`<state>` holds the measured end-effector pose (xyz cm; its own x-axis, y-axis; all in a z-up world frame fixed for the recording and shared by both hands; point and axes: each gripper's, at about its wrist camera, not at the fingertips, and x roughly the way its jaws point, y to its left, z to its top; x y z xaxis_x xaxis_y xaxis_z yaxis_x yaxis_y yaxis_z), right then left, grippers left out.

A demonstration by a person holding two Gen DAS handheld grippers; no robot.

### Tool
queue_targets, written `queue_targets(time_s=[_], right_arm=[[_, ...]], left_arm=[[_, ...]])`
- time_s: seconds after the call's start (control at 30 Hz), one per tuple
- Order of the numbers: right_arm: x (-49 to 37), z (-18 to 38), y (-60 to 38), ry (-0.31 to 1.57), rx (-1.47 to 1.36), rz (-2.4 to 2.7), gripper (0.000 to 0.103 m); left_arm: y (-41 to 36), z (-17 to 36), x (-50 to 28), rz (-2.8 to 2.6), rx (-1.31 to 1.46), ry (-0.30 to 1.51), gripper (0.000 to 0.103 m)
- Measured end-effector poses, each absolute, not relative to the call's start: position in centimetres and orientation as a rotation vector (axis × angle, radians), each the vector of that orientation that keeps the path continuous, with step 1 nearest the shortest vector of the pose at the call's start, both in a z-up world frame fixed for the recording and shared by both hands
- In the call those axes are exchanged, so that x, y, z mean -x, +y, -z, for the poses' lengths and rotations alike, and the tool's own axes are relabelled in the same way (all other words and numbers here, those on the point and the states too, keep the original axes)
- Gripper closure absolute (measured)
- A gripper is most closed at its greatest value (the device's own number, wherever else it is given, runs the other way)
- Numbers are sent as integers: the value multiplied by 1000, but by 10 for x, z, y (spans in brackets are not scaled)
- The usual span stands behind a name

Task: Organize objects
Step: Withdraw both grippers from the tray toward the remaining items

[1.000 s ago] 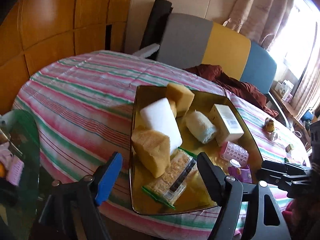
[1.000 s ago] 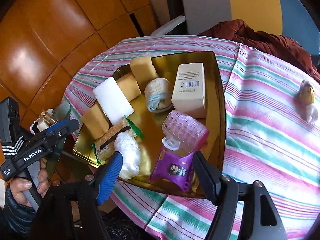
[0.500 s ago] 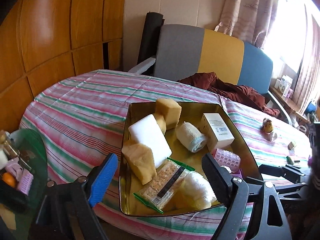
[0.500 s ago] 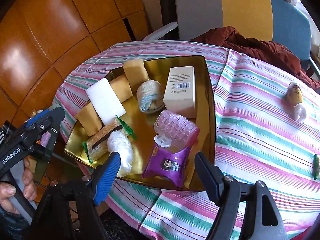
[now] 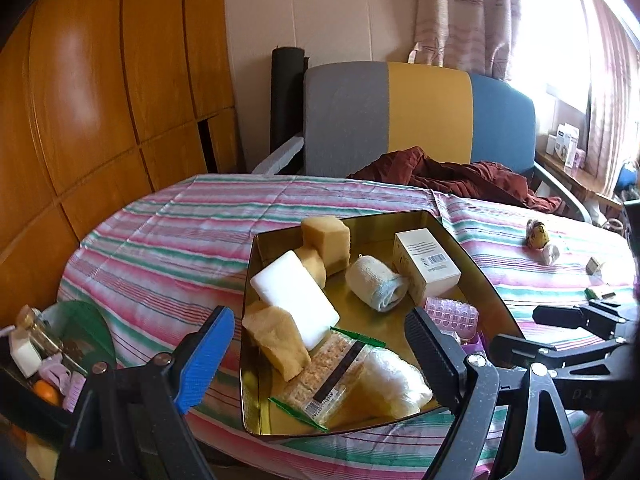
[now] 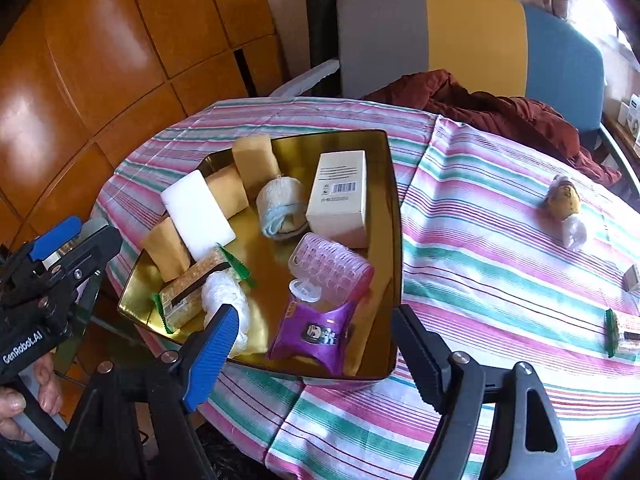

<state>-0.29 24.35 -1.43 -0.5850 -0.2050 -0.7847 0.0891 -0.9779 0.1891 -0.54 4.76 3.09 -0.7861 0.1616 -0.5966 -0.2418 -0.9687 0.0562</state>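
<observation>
A gold tray (image 5: 476, 276) (image 6: 394, 216) sits on a striped tablecloth. It holds yellow sponges (image 5: 276, 340), a white sponge (image 5: 294, 300) (image 6: 196, 216), a rolled cloth (image 5: 376, 286), a white box (image 5: 426, 266) (image 6: 342, 196), a cracker packet (image 5: 328, 380), a white plastic bundle (image 5: 394, 382), a pink case (image 6: 330, 270) and a purple packet (image 6: 314, 334). My left gripper (image 5: 320, 354) is open and empty, in front of the tray's near edge. My right gripper (image 6: 312, 356) is open and empty, near the tray's near corner.
A small yellow toy (image 6: 562, 202) with a plastic wrap, a snack packet (image 6: 622, 330) and a small box (image 6: 632, 278) lie on the cloth to the right. A dark red garment (image 6: 480, 108) lies on the chair behind. A green glass side table (image 5: 80, 320) with small items stands at left.
Both grippers have pulled back and up from the tray, which looks smaller and farther. Both stay open and empty.
</observation>
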Motion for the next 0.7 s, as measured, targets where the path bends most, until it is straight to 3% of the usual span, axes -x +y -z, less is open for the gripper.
queue_targets(time_s=[0.7], right_arm=[[-4, 11, 268, -235, -1336, 2728, 23]], left_arm=[[72, -35, -3, -2749, 883, 302, 14]])
